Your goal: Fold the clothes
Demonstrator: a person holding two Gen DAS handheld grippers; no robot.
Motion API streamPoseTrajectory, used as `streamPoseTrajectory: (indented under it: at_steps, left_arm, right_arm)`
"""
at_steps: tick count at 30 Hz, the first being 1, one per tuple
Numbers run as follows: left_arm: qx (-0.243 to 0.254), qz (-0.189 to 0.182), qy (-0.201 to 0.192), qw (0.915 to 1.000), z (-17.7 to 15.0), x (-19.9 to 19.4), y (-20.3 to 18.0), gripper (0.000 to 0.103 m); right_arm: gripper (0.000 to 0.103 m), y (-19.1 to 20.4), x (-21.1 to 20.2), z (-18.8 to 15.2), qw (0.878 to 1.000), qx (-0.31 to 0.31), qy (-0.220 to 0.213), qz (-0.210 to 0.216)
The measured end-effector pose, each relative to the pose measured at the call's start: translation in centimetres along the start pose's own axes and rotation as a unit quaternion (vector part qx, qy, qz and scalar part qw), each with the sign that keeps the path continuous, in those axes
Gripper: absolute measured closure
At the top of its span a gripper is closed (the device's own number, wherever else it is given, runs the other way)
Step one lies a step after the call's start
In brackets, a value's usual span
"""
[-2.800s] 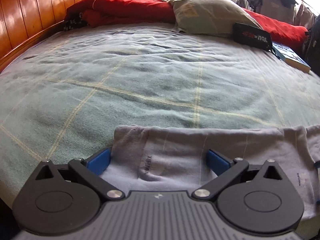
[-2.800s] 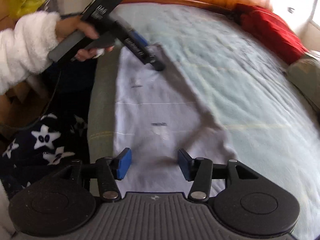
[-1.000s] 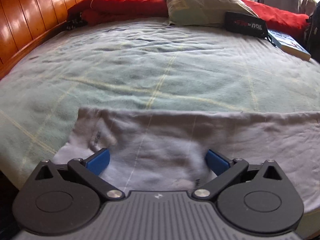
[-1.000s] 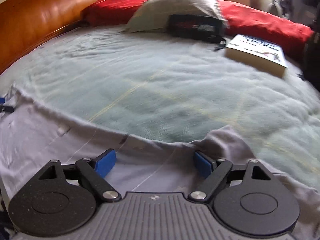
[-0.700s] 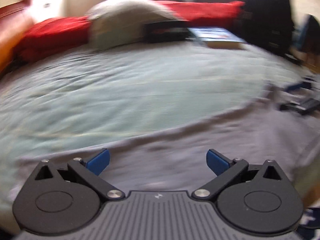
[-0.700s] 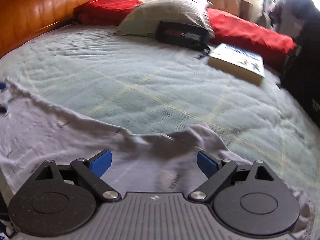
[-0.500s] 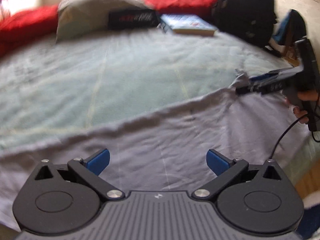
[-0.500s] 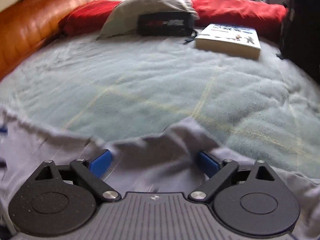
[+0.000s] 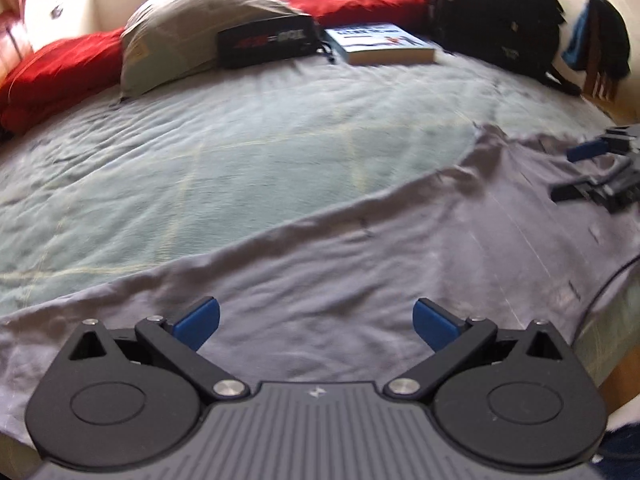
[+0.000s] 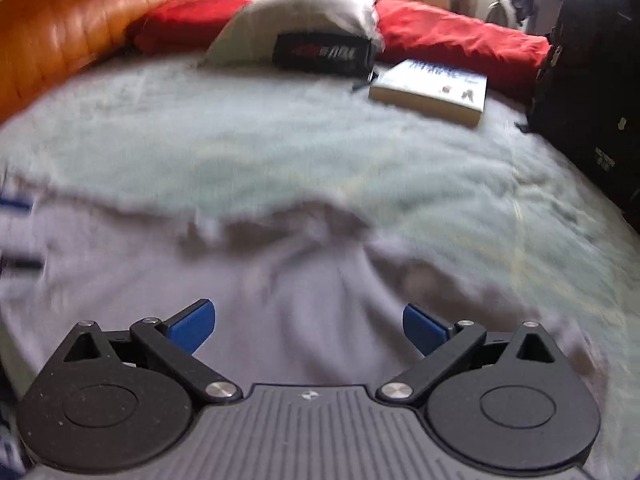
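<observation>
Grey cloth, the garment (image 9: pixel 400 264) I am folding, lies spread flat along the near edge of the bed, on the pale green bedspread (image 9: pixel 240 152), and I take it as my landmark for everything else. Its far hem runs in a slanting line across the bedspread, and near its right end the cloth bunches into a small rumpled peak (image 10: pixel 320 220). My left gripper (image 9: pixel 316 322) hangs just above the garment's middle with both blue pads spread wide and nothing between them but the cloth lying below; it has hold of nothing. My right gripper (image 10: pixel 308 326) hovers over the garment's right end, its pads likewise wide apart and empty, clear of the cloth; from the left wrist view I see it (image 9: pixel 596 172) at the garment's far right edge, blurred. Beyond the garment, well across the bedspread, a thick paperback book (image 10: pixel 432 92) lies flat, and just beside it, to the left, sits a black pouch with lettering (image 10: pixel 324 54), leaning against a grey-green pillow (image 9: pixel 188 24). Behind those, farthest from the garment, red bedding (image 10: pixel 460 40) stretches along the bed's head. Off to the garment's far left stands a wooden bed board (image 10: pixel 52 36), and to its far right a dark bag (image 10: pixel 588 80) stands at the bed's edge.
</observation>
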State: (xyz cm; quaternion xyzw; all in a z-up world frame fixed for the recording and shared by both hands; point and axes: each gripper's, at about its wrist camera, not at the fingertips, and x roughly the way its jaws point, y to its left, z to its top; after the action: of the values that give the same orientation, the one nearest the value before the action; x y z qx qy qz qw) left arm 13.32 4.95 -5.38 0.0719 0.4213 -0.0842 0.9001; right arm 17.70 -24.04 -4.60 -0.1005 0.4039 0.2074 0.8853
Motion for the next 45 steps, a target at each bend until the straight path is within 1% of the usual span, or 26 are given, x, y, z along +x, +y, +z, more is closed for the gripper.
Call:
streamPoseTrajectory:
  at_steps: [3,5,8,9,11,13,16,19,21,23,25,27,29,32,33,34,36,39,41,43,45]
  left_arm:
    - [-0.010,0.004,-0.001,0.9999,-0.7,1.0,-0.5,0.000]
    - [-0.026,0.007,-0.006,0.9996,-1.2,1.5,-0.4,0.000]
    - [-0.039,0.014,0.001,0.9992,-0.5,0.9,-0.4,0.001]
    - [-0.039,0.019,0.000,0.9990,-0.2,0.5,-0.7,0.001]
    - [-0.037,0.029,-0.008,0.9989,0.3,-0.4,-1.4,0.001]
    - [-0.032,0.029,-0.017,0.9989,0.9,-1.2,-2.5,0.001]
    - [-0.020,0.020,-0.026,0.9993,1.5,-1.8,-4.5,0.001]
    - [-0.016,0.026,-0.025,0.9992,1.8,-1.5,-6.5,0.001]
    - [-0.020,0.030,-0.027,0.9990,1.6,-1.4,-7.7,0.001]
    - [-0.026,0.019,-0.029,0.9991,0.9,-1.2,-8.5,0.001]
    - [-0.035,0.010,-0.021,0.9991,0.3,-0.8,-9.1,0.001]
    - [-0.032,0.010,-0.015,0.9993,-0.1,-0.5,-9.8,0.001]
    - [-0.022,0.015,-0.017,0.9995,-0.2,-0.6,-10.6,0.001]
    - [-0.012,0.021,-0.027,0.9993,-0.2,-1.2,-11.6,0.001]
    - [-0.014,0.021,-0.030,0.9992,-0.2,-1.4,-11.8,0.001]
    - [-0.015,0.019,-0.032,0.9992,-0.3,-1.6,-12.0,0.001]
    - [-0.016,0.017,-0.035,0.9991,-0.5,-1.9,-12.4,0.001]
    - [-0.012,0.023,-0.034,0.9991,-1.1,-2.2,-12.9,0.001]
    - [-0.013,0.033,-0.033,0.9988,-1.4,-2.4,-12.9,0.001]
    - [-0.016,0.038,-0.035,0.9985,-1.6,-2.6,-12.9,0.001]
    - [-0.019,0.037,-0.042,0.9982,-1.6,-2.8,-13.1,0.001]
  right_arm:
    - [0.000,-0.7,-0.8,-3.7,1.000,-0.010,0.021,-0.017]
    - [0.000,-2.0,-2.1,-6.1,1.000,0.009,0.005,-0.013]
    - [0.000,-3.0,-4.3,-8.7,1.000,0.003,0.009,-0.021]
    - [0.000,-3.3,-4.9,-9.0,1.000,0.005,0.011,-0.023]
    - [0.000,-3.8,-6.2,-9.0,1.000,0.012,-0.003,-0.028]
    - [0.000,-4.5,-7.1,-8.3,0.998,0.017,-0.046,-0.026]
    - [0.000,-6.0,-6.4,-7.0,0.997,0.017,-0.076,-0.007]
    - [0.000,-7.5,-3.8,-6.6,0.998,0.023,-0.052,-0.003]
    - [0.000,-8.0,-4.5,-8.4,0.998,0.029,-0.052,-0.012]
    - [0.000,-8.4,-5.2,-10.2,0.998,0.034,-0.052,-0.021]
    - [0.000,-8.9,-5.9,-11.9,0.997,0.039,-0.052,-0.028]
    - [0.000,-8.9,-6.8,-12.6,0.997,0.045,-0.054,-0.023]
    - [0.000,-8.9,-7.4,-11.6,0.997,0.052,-0.057,-0.021]
    - [0.000,-9.0,-8.0,-8.7,0.994,0.050,-0.096,-0.019]
    - [0.000,-8.8,-7.5,-7.5,0.994,0.042,-0.100,-0.031]
    - [0.000,-8.7,-6.7,-6.3,0.993,0.035,-0.101,-0.043]
    - [0.000,-8.7,-4.3,-4.3,0.994,0.029,-0.082,-0.058]
    - [0.000,-9.5,-0.4,-3.7,0.998,0.035,-0.034,-0.040]
    - [0.000,-10.6,-0.2,-4.7,0.998,0.048,-0.034,-0.031]
    - [0.001,-11.4,-2.1,-5.7,0.996,0.066,-0.039,-0.044]
    - [0.001,-10.8,-4.9,-6.9,0.994,0.062,-0.054,-0.066]
